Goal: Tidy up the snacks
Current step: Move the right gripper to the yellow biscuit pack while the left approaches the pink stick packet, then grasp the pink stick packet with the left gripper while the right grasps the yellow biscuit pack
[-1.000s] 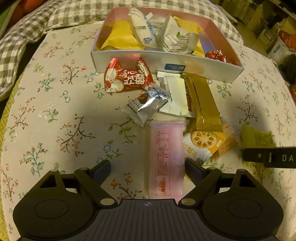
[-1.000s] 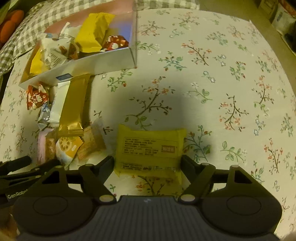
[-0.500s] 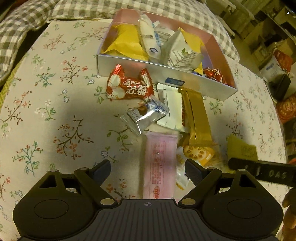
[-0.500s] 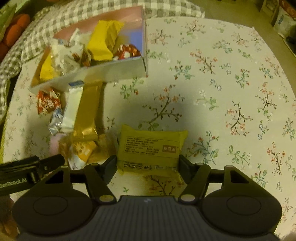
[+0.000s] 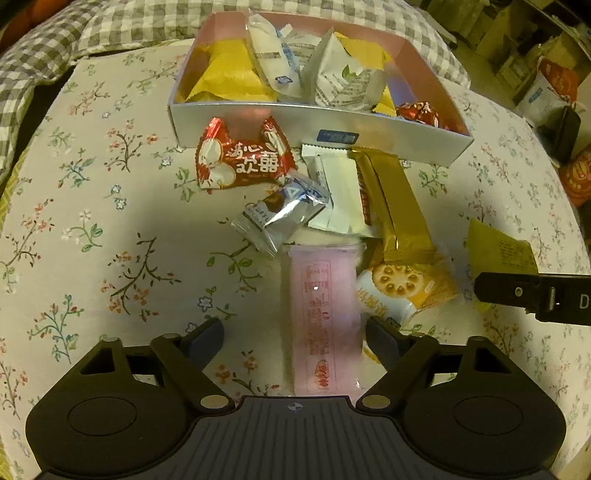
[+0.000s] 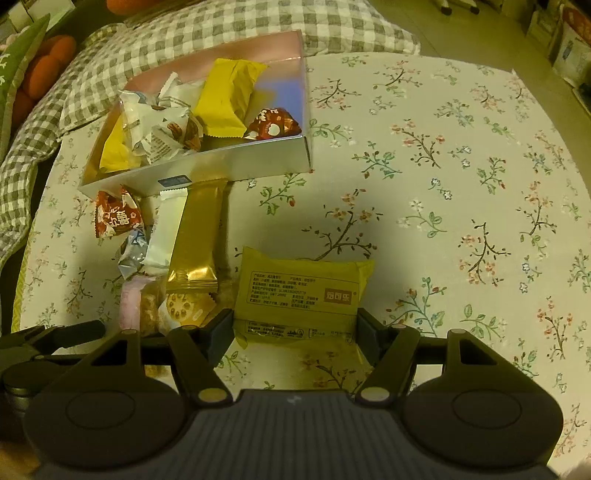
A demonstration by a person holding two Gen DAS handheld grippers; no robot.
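A silver box (image 5: 369, 127) with several snacks inside stands at the far side of a floral cloth; it also shows in the right wrist view (image 6: 236, 162). Loose snacks lie in front of it: a red packet (image 5: 243, 158), a silver one (image 5: 280, 218), a gold bar (image 5: 395, 199), a pink packet (image 5: 321, 317). My left gripper (image 5: 295, 338) is open, with the pink packet between its fingers, right finger close to it. My right gripper (image 6: 295, 328) is shut on a yellow-green packet (image 6: 299, 291), held above the cloth.
A checked grey cushion (image 6: 221, 26) lies behind the box. Boxes and bags (image 5: 546, 85) stand on the floor at the far right. The floral cloth (image 6: 461, 184) stretches to the right of the box. The right gripper's finger (image 5: 535, 295) reaches in at the left view's right edge.
My right gripper has closed on the yellow-green packet and lifted it toward the box. My left gripper has stayed open over the pink packet, shifting only slightly.
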